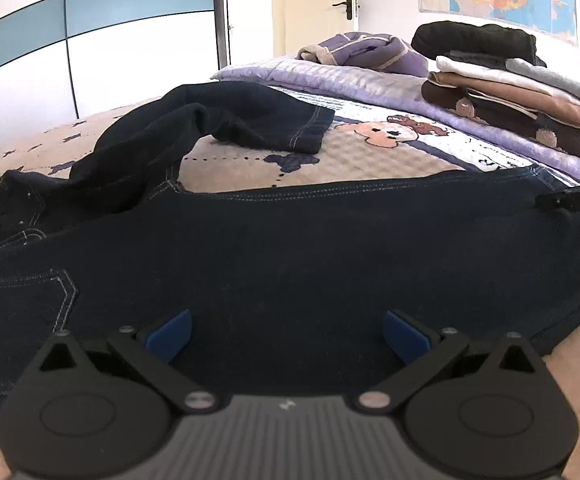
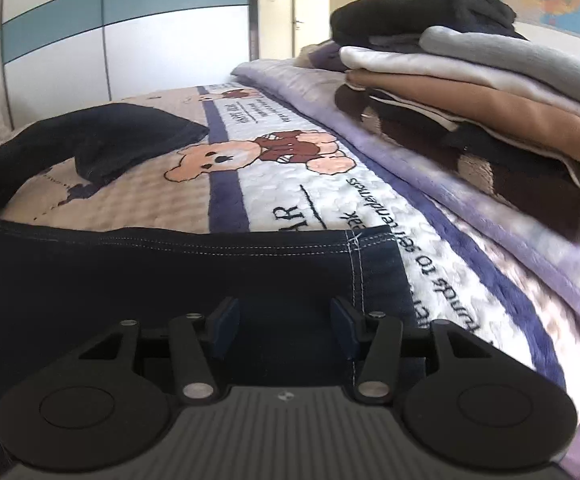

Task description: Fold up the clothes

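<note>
Dark navy jeans (image 1: 273,256) lie across a bed with a teddy-bear quilt (image 1: 370,148). One leg stretches flat across the near side; the other leg (image 1: 217,120) lies crumpled at the far left. My left gripper (image 1: 287,334) is open, its blue pads wide apart just over the near leg, beside the back pocket (image 1: 21,300). My right gripper (image 2: 283,322) is open over the hem end of the same leg (image 2: 370,264), holding nothing. The tip of the right gripper (image 1: 570,200) shows at the right of the left wrist view.
A stack of folded clothes (image 2: 490,112) sits on a purple blanket (image 2: 430,176) at the right, topped by a black garment (image 1: 474,40). A crumpled purple garment (image 1: 362,50) lies further back. A wardrobe (image 1: 89,40) and a door (image 1: 318,4) stand behind the bed.
</note>
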A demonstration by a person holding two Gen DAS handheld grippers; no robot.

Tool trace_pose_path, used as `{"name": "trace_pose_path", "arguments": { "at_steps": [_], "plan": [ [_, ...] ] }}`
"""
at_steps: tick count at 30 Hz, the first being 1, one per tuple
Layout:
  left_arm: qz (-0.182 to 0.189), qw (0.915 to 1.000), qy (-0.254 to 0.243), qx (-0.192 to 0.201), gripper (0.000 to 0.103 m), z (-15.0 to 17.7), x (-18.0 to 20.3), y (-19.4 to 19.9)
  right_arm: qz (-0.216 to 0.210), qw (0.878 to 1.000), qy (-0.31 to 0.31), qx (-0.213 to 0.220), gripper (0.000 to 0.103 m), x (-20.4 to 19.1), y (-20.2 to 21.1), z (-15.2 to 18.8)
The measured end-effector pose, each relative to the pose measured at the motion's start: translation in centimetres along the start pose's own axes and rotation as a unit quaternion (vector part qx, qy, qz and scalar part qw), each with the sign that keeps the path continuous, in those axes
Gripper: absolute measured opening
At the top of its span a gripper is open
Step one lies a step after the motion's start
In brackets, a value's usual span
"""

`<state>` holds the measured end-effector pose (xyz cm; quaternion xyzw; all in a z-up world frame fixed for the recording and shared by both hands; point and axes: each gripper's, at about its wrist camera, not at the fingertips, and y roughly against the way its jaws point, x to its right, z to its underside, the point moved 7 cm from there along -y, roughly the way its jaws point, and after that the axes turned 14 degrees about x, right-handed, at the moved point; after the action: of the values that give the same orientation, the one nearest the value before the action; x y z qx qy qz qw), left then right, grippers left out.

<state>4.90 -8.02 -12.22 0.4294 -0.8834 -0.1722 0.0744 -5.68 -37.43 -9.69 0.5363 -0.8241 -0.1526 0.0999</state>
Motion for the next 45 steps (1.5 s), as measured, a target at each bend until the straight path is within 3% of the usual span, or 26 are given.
{"name": "trace_pose_path", "arguments": {
  "at_steps": [5,10,33,45],
  "plan": [
    [-0.001,1.0,-0.001,-0.001,0.103,0.0,0.0,0.0,0.019,0.999,0.04,0.009,0.054,-1.1,0.4,0.7],
    [-0.001,1.0,0.0,-0.001,0.103,0.0,0.0,0.0,0.016,1.0,0.019,0.005,0.055,-1.0,0.6,0.6],
    [-0.001,1.0,-0.002,-0.001,0.103,0.0,0.0,0.0,0.036,0.999,0.031,-0.001,0.06,-2.0,0.3,0.3],
    [-0.001,1.0,-0.004,-0.001,0.103,0.0,-0.1,0.0,0.004,1.0,0.028,-0.012,0.06,-3.8,0.3,-1.8]
  ]
}}
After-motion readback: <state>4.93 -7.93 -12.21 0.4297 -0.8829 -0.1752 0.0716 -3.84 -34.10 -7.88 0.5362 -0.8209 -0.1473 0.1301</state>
